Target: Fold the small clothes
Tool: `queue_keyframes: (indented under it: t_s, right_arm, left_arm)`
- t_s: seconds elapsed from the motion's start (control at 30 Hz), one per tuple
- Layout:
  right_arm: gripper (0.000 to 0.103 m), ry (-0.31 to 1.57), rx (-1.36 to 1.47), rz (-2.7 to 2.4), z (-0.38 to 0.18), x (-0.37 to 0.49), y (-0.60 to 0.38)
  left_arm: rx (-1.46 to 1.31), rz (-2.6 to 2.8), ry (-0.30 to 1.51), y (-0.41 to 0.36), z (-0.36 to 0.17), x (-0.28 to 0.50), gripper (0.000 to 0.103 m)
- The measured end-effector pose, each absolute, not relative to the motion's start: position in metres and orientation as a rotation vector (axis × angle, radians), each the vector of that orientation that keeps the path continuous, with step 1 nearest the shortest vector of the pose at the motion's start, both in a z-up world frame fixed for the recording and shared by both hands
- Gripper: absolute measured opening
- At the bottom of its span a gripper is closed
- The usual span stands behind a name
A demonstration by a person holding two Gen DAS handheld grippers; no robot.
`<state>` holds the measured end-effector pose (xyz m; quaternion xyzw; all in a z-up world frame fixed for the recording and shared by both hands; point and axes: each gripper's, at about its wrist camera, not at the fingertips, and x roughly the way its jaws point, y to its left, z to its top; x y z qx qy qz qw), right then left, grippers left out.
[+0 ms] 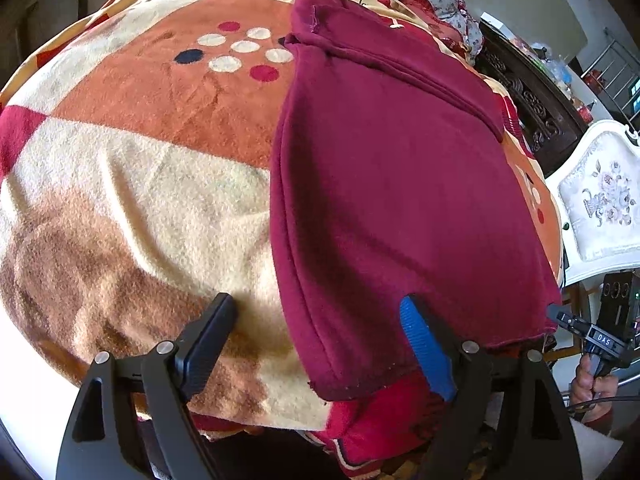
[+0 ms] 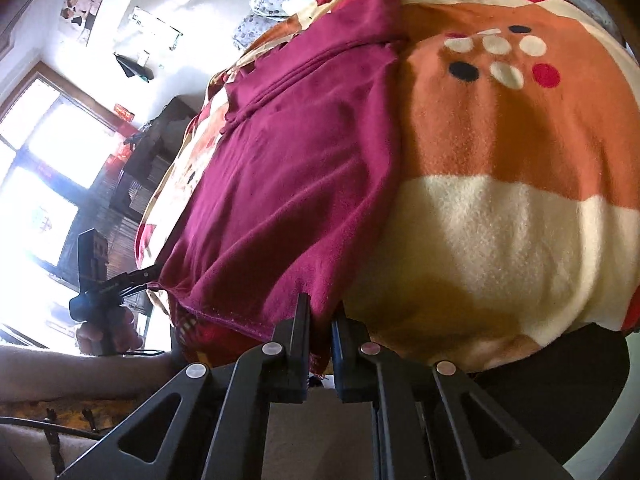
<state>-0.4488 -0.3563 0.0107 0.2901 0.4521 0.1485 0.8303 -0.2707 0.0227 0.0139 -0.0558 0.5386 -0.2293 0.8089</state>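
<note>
So the maroon top (image 1: 400,180) is lying flat on the patterned blanket (image 1: 160,200), long way away from the person, sides already tucked in, with the hem (image 1: 348,390) at the near edge.

The right gripper (image 2: 320,306) has its fingers almost together with the hem cloth pinched between them, so that corner looks clamped. The left gripper (image 1: 316,304) is spread wide. Its blue-padded finger (image 1: 420,340) sits on the top, the other one is out on the bare blanket, and the near-left corner of the top is in the gap between them. Nothing is grabbed on that side yet.

My guess is the move here is picking up both hem corners and folding the bottom half up toward the collar end. What I'd do:

- Close the left one right at the corner and catch all the layers. It's doubled over there, and grabbing only the top ply will let the side fold fall open.
- Don't scoop the blanket. It's fuzzy and rumpled right under that corner, so it would be easy to snag.
- Lift both corners evenly and keep the hem taut between them so it doesn't sag.
- Lay it down square on the far end, edges lined up, before letting go.
</note>
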Motion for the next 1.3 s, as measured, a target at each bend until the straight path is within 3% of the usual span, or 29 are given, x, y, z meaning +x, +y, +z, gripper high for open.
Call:
queue_keyframes:
  t_s: [0.07,0.13,0.17,0.2,0.3,0.57,1.3]
  right_arm:
    - [0.01,0.944,0.608,0.326,0.016,-0.449,-0.355]
    - [0.01,0.894,0.628,0.355,0.029,-0.447,-0.358]
    - [0.01,0.894,0.628,0.355,0.029,-0.447,-0.358]
    - [0.01,0.876,0.633,0.362,0.033,-0.445,-0.359]
    - [0.01,0.804,0.643,0.378,0.049,-0.439,-0.362]
    - [0.01,0.644,0.653,0.404,0.084,-0.409,-0.368]
    - [0.01,0.606,0.574,0.279,0.123,-0.261,-0.407]
  left_arm:
    - [-0.075,-0.491,1.145,0.019,0.015,-0.273,0.078]
    - [-0.028,-0.51,1.141,0.015,0.018,-0.275,0.043]
    - [-0.017,-0.521,1.143,0.015,0.019,-0.276,0.035]
    - [-0.02,-0.541,1.15,0.014,0.021,-0.276,0.02]
    - [-0.014,-0.557,1.138,0.014,0.028,-0.275,0.012]
    - [-0.018,-0.556,1.035,0.013,0.066,-0.257,0.01]
    - [-0.009,-0.461,0.854,-0.04,0.122,-0.099,0.009]
